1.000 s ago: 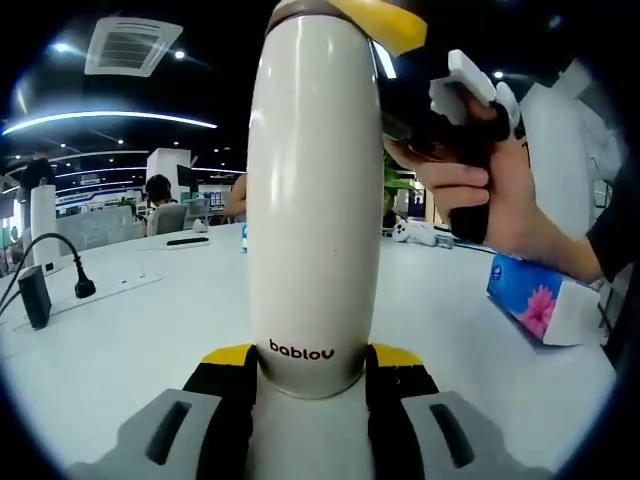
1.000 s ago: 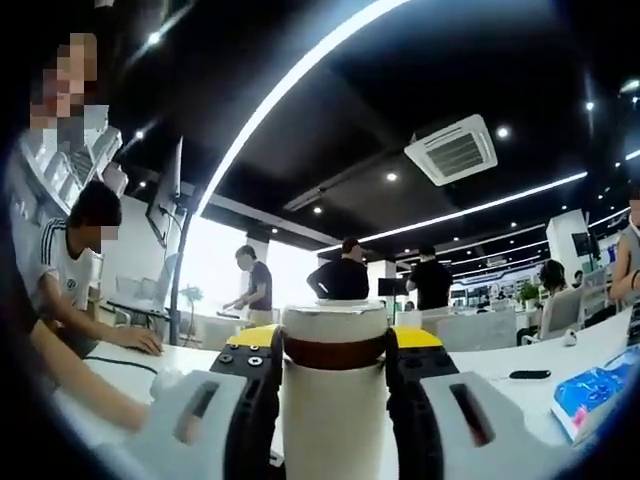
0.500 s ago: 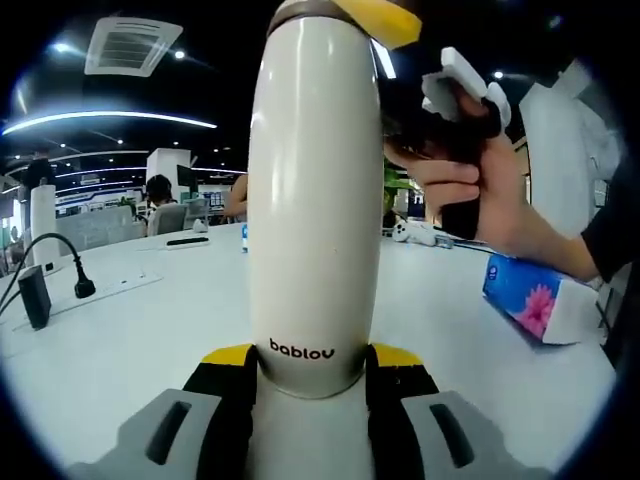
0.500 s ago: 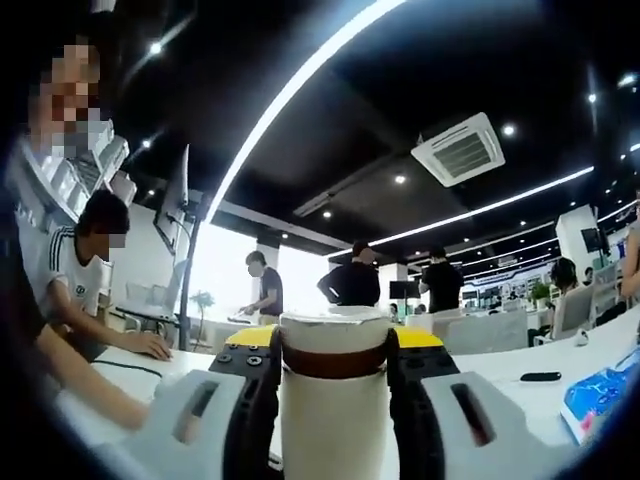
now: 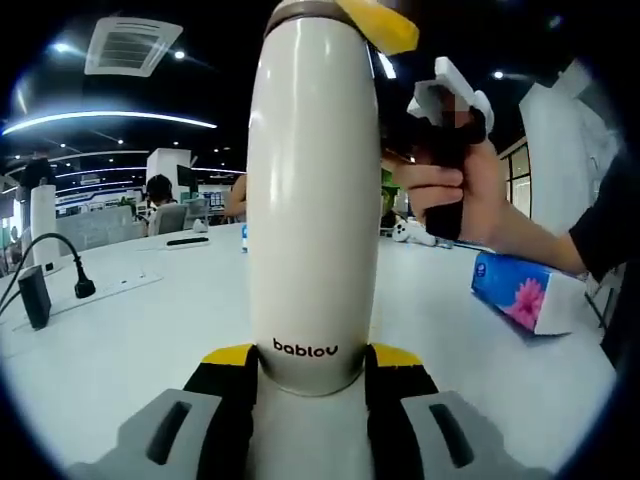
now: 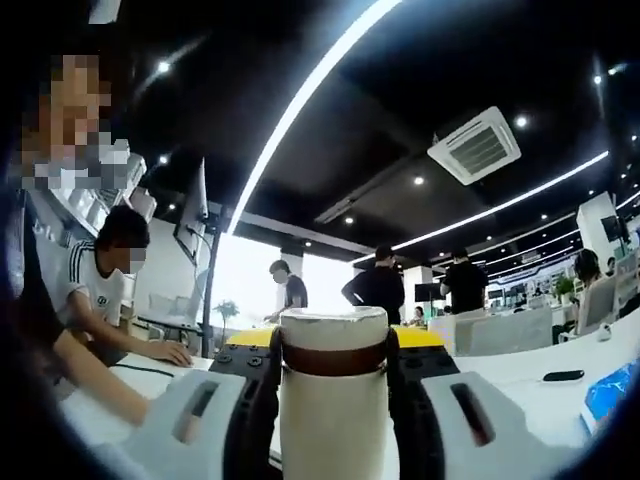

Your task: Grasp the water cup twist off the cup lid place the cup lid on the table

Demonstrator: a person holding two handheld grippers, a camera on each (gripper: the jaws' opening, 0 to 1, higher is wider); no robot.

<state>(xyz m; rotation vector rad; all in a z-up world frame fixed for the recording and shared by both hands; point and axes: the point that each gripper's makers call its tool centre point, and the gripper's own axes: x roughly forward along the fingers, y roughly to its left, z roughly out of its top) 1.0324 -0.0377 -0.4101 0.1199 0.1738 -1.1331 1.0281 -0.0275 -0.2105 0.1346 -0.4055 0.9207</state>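
Note:
A tall cream water cup [image 5: 315, 190] marked "bablov" stands upright on the white table [image 5: 120, 330]. My left gripper [image 5: 313, 372] is shut on its base, black and yellow jaws on either side. At the cup's top, my right gripper [image 6: 333, 352] is shut on the cup lid [image 6: 333, 340], a cream cap with a brown band. In the left gripper view the yellow jaw tip of the right gripper [image 5: 378, 22] shows at the cup's top, and a hand [image 5: 450, 185] holds its handle to the right.
A blue tissue pack [image 5: 520, 292] lies on the table to the right. A black plug and cable [image 5: 60, 275] sit at the left. A person's arm [image 6: 90, 375] rests on the table at left in the right gripper view; several people stand and sit behind.
The hand and right gripper have turned slightly about the cup's top, and the right gripper view has swung sideways across the room. The left gripper and cup stay put.

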